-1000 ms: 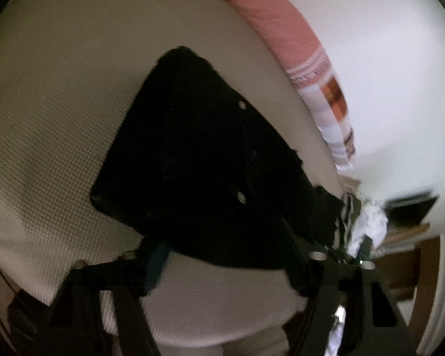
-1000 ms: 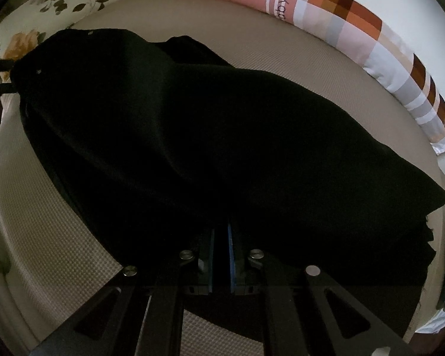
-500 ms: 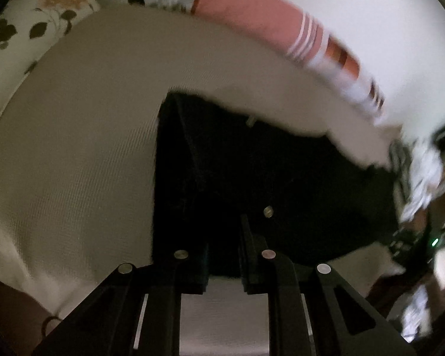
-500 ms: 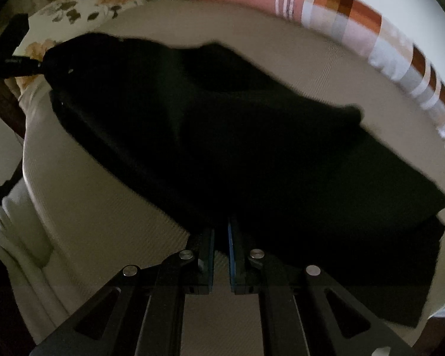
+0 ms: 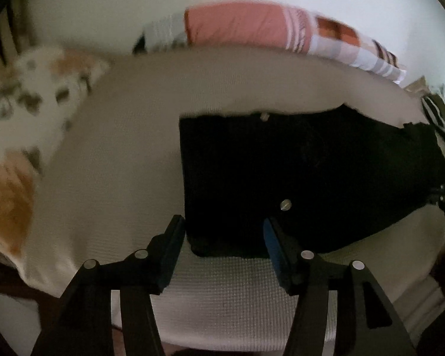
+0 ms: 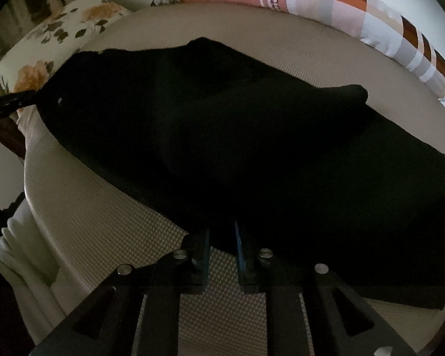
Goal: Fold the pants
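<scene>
1. Pants (image 5: pixel 296 178), black, lie spread on a bed (image 5: pixel 118 163) covered with a beige, waffle-textured sheet; in the right wrist view the same pants (image 6: pixel 237 136) fill most of the middle of the frame, with one layer folded over another, whose edge shows at the right.
2. In the left wrist view the pants show a straight, squared-off left edge and a near corner that sits between the two fingers of the left tongs (image 5: pixel 224 237).
3. The left tongs stand wide open, the fingers well apart on either side of that near corner, holding nothing; the blue pad on the right finger lies against the dark cloth, but whether it touches cannot be told.
4. Two small silver rivets (image 5: pixel 285 205) show on the cloth in the left view, one near the tongs and one at the far edge.
5. The right tongs (image 6: pixel 222 240) are parted by a narrow gap, with the near hem of the pants at or just over the fingertips; whether cloth sits between them cannot be told, since the fabric is too dark there.
6. At the left edge of the right view a dark bar reaches the far end of the pants; what it is cannot be made out.
7. A long bolster (image 6: pixel 326 3) in pink, white, grey and orange checks lies along the far side of the bed against a pale wall.
8. A floral pillow (image 6: pixel 62 38) with orange blooms and dark leaves sits at the far left corner of the bed, blurred in the left view.
</scene>
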`<state>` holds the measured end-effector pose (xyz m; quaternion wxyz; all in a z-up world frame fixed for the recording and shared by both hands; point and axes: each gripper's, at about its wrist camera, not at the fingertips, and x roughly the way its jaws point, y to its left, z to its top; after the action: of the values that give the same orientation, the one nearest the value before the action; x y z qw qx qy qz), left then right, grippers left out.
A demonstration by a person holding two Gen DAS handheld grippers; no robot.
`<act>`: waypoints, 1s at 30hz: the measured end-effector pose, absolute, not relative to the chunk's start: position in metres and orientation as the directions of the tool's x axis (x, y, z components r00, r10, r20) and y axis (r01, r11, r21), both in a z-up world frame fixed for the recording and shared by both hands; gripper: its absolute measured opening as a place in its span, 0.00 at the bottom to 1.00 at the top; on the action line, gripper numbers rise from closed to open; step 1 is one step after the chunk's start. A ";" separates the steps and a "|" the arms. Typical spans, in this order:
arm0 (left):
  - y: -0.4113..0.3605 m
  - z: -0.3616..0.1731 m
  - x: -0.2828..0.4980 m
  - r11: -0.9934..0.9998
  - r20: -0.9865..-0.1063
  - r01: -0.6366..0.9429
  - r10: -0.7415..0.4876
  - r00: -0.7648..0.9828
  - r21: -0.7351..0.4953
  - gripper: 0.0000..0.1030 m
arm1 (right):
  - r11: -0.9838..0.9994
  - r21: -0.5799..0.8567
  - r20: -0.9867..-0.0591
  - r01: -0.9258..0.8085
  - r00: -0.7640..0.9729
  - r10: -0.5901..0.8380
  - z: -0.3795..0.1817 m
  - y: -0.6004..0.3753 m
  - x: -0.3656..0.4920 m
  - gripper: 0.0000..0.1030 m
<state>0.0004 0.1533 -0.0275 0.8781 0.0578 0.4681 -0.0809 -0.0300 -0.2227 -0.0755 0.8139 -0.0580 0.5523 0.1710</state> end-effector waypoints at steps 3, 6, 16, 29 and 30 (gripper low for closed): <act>0.128 -0.009 -0.013 0.960 -0.790 0.271 -0.117 0.601 0.064 0.55 | 0.936 0.097 -0.910 -0.338 0.350 0.220 -0.073 -0.223 -0.029 0.15; 0.088 -0.005 -0.020 0.916 -0.778 0.400 -0.226 0.586 0.035 0.56 | 0.940 0.123 -0.902 -0.318 0.360 0.240 -0.070 -0.227 -0.027 0.15; -0.054 -0.041 -0.013 0.733 -0.789 0.680 -0.434 0.435 -0.028 0.56 | 0.944 0.131 -0.881 -0.302 0.402 0.250 -0.061 -0.227 -0.021 0.15; -0.144 -0.067 0.012 0.683 -0.819 0.731 -0.419 0.391 0.000 0.13 | 0.944 0.217 -0.827 -0.247 0.468 0.312 -0.040 -0.250 -0.022 0.23; -0.143 -0.069 0.014 0.688 -0.824 0.726 -0.418 0.383 -0.011 0.07 | 0.946 0.223 -0.820 -0.236 0.479 0.313 -0.037 -0.255 -0.023 0.25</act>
<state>0.0144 -0.1435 -0.0687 0.8121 0.1792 0.4295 -0.3520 -0.0230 -0.2552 -0.0374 0.8590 0.0399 0.4848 0.1598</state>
